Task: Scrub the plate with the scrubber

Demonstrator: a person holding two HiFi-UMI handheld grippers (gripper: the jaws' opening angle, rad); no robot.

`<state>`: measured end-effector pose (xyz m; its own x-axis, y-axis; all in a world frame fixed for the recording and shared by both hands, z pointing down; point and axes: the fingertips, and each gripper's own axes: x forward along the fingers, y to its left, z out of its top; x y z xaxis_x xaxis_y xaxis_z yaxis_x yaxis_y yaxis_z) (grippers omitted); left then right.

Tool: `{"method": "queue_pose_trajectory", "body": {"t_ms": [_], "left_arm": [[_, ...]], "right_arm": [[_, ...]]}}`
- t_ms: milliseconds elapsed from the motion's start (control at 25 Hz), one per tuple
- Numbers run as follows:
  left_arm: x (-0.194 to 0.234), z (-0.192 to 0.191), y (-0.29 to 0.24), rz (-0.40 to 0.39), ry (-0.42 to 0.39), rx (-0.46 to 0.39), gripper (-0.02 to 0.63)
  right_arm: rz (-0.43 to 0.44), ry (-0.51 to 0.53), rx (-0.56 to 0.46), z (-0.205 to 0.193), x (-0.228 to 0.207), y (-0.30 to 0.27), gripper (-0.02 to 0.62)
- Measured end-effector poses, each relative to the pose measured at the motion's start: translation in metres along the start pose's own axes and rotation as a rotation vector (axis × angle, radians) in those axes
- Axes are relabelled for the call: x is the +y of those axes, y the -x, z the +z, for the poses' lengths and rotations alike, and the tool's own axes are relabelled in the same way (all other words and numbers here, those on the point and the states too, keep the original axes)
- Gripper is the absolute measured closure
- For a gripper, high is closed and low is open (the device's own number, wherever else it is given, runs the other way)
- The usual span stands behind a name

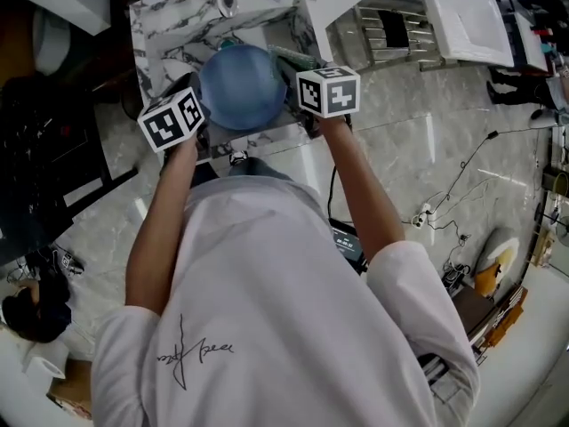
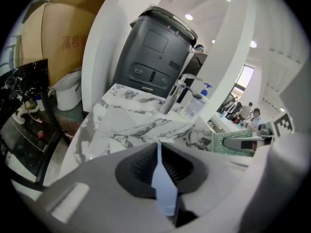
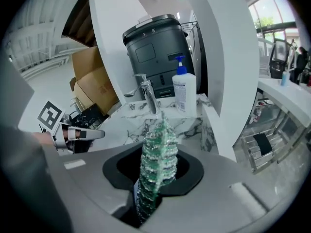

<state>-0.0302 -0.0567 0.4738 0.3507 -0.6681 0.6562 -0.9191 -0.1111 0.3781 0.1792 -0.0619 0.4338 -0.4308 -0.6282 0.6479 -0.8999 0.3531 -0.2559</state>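
Held the pale blue plate by its rim in the left gripper, jaws closed on both faces, thin edge running straight ahead between them. Showed its round face up toward the head view, in the air between the two marker cubes, above the marble desk. Pinched the green scrubber in the right gripper, jaws clamped on it. Stood it on edge, long axis pointing out past the jaw tips toward the faucet, near the plate's right rim. Farther back, faced a soap bottle, then a dark grey unit and cardboard boxes.
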Motion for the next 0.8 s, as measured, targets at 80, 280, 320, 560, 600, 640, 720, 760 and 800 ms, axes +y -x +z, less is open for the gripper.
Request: {"method": "queue_pose_trajectory", "body": {"t_ms": [80,280,320,560,600,640,720,760,800], "left_arm": [[-0.011,0.007,0.005,-0.022,-0.008,-0.026,0.53],[-0.035,0.029,0.027,-0.066,-0.043,-0.108,0.541],[-0.037,0.033,0.032,-0.073,-0.048,-0.125,0.546],[-0.051,0.044,0.058,-0.098,-0.082,-0.204,0.552],[-0.054,0.045,0.063,-0.103,-0.088,-0.216,0.552],[-0.056,0.047,0.068,-0.11,-0.094,-0.229,0.552],[-0.062,0.052,0.08,-0.129,-0.101,-0.254,0.552],[-0.066,0.055,0.087,-0.14,-0.101,-0.267,0.552],[-0.069,0.058,0.094,-0.152,-0.096,-0.279,0.552]], "right_arm": [[0.002,0.009,-0.033,0.007,0.002,0.01,0.522],[-0.004,0.039,-0.107,0.024,0.007,0.037,0.522],[-0.007,0.046,-0.122,0.028,0.008,0.043,0.522],[0.017,0.085,-0.22,0.049,0.022,0.072,0.522],[0.022,0.091,-0.234,0.053,0.024,0.076,0.522],[0.026,0.097,-0.244,0.055,0.026,0.081,0.522],[0.038,0.111,-0.256,0.059,0.032,0.089,0.522],[0.046,0.118,-0.264,0.062,0.035,0.094,0.522],[0.053,0.127,-0.273,0.065,0.038,0.099,0.522]]}}
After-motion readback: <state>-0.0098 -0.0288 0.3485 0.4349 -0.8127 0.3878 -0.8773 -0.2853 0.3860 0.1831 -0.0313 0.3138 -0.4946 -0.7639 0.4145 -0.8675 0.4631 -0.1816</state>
